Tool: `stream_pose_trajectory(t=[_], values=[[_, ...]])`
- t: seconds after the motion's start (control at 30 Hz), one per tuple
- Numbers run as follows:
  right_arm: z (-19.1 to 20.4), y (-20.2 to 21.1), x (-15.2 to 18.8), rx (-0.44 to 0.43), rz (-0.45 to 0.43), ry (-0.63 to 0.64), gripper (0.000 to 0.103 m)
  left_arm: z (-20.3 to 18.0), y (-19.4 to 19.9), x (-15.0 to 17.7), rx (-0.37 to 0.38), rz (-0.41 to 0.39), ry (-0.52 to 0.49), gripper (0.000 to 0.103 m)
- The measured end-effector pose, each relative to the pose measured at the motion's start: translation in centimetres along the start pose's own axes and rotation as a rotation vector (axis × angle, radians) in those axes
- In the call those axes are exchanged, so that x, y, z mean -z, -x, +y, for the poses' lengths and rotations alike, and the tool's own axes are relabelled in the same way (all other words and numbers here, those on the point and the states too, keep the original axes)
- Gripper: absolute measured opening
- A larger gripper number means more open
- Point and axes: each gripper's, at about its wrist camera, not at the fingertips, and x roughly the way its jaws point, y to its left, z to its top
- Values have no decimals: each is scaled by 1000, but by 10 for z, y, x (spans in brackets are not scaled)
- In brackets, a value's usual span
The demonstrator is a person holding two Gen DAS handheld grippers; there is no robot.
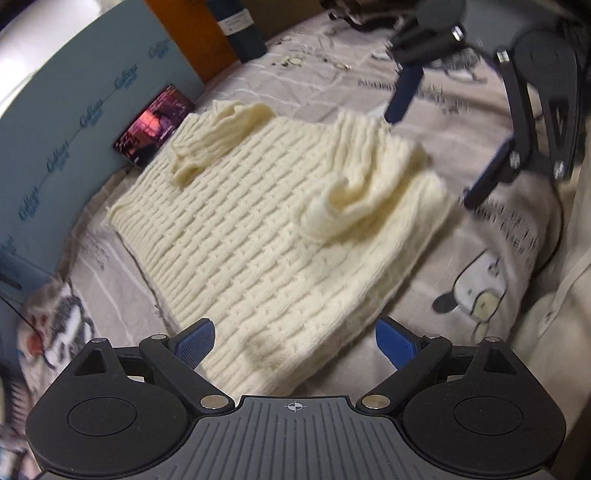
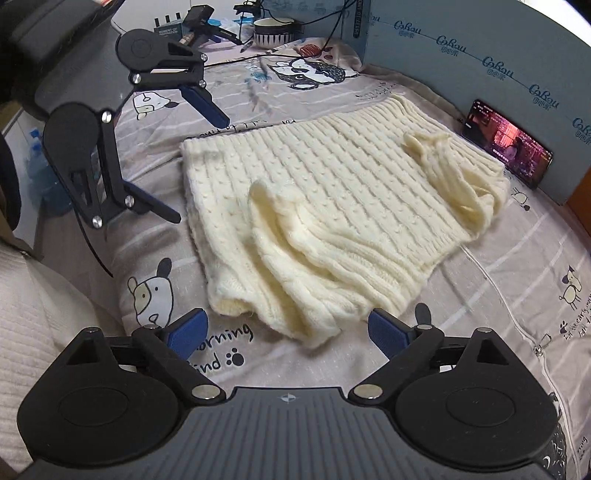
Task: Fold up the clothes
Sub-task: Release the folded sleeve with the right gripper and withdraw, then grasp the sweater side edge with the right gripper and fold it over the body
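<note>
A cream cable-knit sweater point(image 1: 266, 229) lies partly folded on the grey cartoon-print bedsheet point(image 1: 480, 266), sleeves bunched on top. It also shows in the right wrist view point(image 2: 332, 199). My left gripper point(image 1: 295, 341) is open and empty, its blue fingertips either side of the sweater's near edge. My right gripper point(image 2: 286, 332) is open and empty just short of the sweater's near folded corner. The right gripper also shows in the left wrist view point(image 1: 432, 155), open above the sweater's far corner. The left gripper shows in the right wrist view point(image 2: 199, 170), open at the sweater's left edge.
A phone point(image 2: 506, 147) with a lit screen leans against a blue-grey board point(image 2: 480, 66) beside the sweater. A bowl point(image 2: 275, 31) and gadgets sit on a desk behind. A beige garment point(image 2: 33, 325) lies at the left. A white cable point(image 2: 517, 314) runs across the sheet.
</note>
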Motion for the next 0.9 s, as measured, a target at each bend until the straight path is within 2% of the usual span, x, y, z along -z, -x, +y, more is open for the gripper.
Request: stream_pose_trajectory(t=[0.1,0.2,0.47,0.6,0.67,0.7,0.73,0.77,0.83,0.9], values=[[-1,-5,-1,8,12,-15,94,-10,-6,-1,-55,-5,-97,96],[0,-7,-3,10,16,-23,95,-15,-11,-7,-100,-54,-133,96],[9,-11,-17,6,-26,34,98,20,-8,-18,-63,-142,122,96],[14,-16,-26,23,-62,84,98,22,-9,-18,-48,-139,136,96],[16,-20,-30,35,-80,130,94,20,-10,-15,-49,-134,129,96],[16,-21,-31,35,-85,145,82,20,-11,-14,-51,-130,124,96],[11,-23,-31,25,-85,141,59,20,-11,-11,-59,-122,115,96],[7,-24,-32,12,-83,134,48,21,-11,-8,-68,-113,105,96],[-4,-24,-33,-10,-90,108,34,21,-14,-1,-102,-81,78,96],[-15,-19,-35,-26,-112,59,25,21,-17,6,-133,-53,54,96]])
